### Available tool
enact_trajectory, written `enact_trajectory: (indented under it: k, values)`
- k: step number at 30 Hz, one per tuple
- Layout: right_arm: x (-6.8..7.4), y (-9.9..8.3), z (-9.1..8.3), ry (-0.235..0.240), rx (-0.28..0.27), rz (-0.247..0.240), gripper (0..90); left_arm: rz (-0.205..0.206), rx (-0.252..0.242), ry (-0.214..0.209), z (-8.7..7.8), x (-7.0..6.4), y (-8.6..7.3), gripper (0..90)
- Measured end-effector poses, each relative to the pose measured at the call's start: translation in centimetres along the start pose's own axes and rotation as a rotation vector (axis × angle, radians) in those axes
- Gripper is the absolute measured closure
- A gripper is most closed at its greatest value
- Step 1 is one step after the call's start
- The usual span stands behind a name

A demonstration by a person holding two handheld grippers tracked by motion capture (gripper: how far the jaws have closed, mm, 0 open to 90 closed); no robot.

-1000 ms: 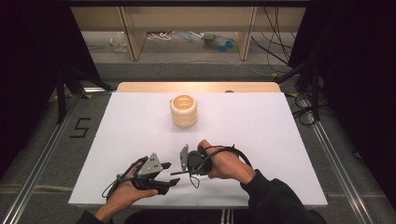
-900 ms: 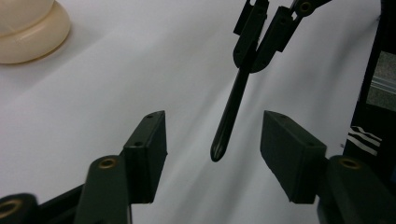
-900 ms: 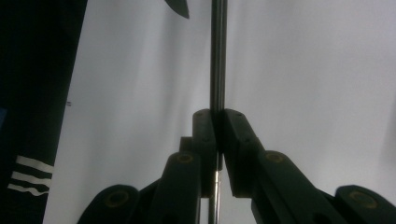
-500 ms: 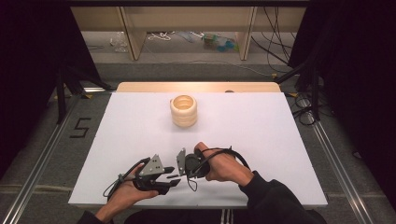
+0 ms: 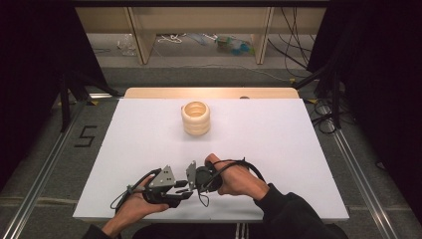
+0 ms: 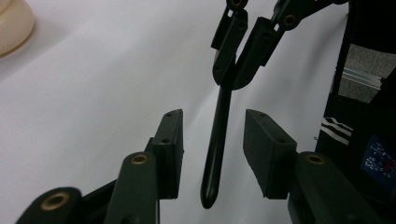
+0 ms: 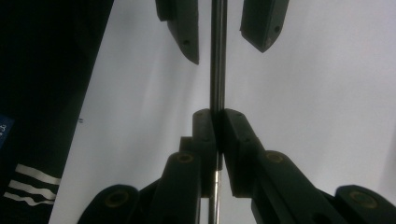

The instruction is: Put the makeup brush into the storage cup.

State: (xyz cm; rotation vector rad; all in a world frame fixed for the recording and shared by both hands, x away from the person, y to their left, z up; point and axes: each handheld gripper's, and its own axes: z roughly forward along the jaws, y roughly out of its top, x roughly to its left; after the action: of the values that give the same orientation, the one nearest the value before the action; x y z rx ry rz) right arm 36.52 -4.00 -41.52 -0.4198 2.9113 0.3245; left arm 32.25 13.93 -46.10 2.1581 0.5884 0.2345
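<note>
A thin black rod (image 7: pixel 217 56) runs straight out from my right gripper (image 7: pixel 217 115), which is shut on it. Its rounded free end (image 6: pixel 210 196) reaches between the pads of my left gripper (image 6: pixel 212 119), which stands open around it without touching. In the high view both grippers meet nose to nose near the table's front edge, the left gripper (image 5: pixel 183 188) below and left of the right gripper (image 5: pixel 192 175). A cream stack of rings (image 5: pixel 195 118) stands upright at the middle back of the table, far from both.
The white tabletop (image 5: pixel 288 144) has free room on both sides of the hands. Its front edge lies just below the grippers. The cream stack's edge (image 6: pixel 11 23) shows in the left gripper view. A dark sleeve (image 5: pixel 293 214) comes in at the bottom.
The two grippers have drawn closer together, the right one sliding left, so the rod's end now sits between the left gripper's open jaws.
</note>
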Motion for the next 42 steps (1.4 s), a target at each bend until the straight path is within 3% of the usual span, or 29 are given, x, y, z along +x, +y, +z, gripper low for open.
enact_trajectory:
  k: [5, 20, 22, 23, 27, 30, 32, 34, 37, 38, 42]
  values:
    - [0.22, 0.27, -0.13, 0.001, -0.004, -0.007, 84.1, -0.019, -0.009, -0.038, 0.15, 0.07, -0.03, 62.6]
    - [0.33, 0.52, -0.26, -0.011, -0.001, -0.034, 84.1, 0.006, 0.001, -0.063, 0.27, -0.14, -0.10, 72.4]
    - [0.28, 0.45, -0.23, 0.002, -0.016, -0.041, 84.1, 0.009, 0.002, -0.072, 0.30, -0.10, -0.09, 74.1]
    - [0.34, 0.38, 0.05, 0.020, -0.055, -0.030, 84.1, 0.012, 0.005, -0.072, 0.28, -0.08, -0.10, 76.5]
    - [0.32, 0.41, 0.00, 0.024, -0.064, -0.038, 84.1, 0.019, 0.006, -0.078, 0.26, -0.03, -0.13, 78.7]
    - [0.37, 0.38, -0.05, 0.023, -0.062, -0.038, 84.1, 0.013, -0.011, -0.094, 0.34, -0.08, -0.18, 80.7]
    - [0.38, 0.37, 0.01, 0.025, -0.063, -0.050, 84.1, 0.035, -0.001, -0.089, 0.20, 0.02, -0.13, 82.7]
    - [0.40, 0.34, 0.00, 0.026, -0.060, -0.051, 84.1, 0.020, -0.015, -0.108, 0.16, -0.02, -0.12, 83.0]
    - [0.39, 0.40, -0.36, 0.008, -0.034, -0.065, 84.0, 0.019, -0.033, -0.102, 0.09, -0.04, -0.18, 83.1]
    - [0.35, 0.35, -0.36, 0.015, -0.054, -0.067, 83.8, 0.023, -0.030, -0.109, 0.04, 0.05, -0.15, 83.2]
    - [0.24, 0.17, -0.53, 0.016, -0.081, -0.063, 76.6, 0.040, -0.018, -0.107, -0.14, 0.14, -0.09, 83.2]
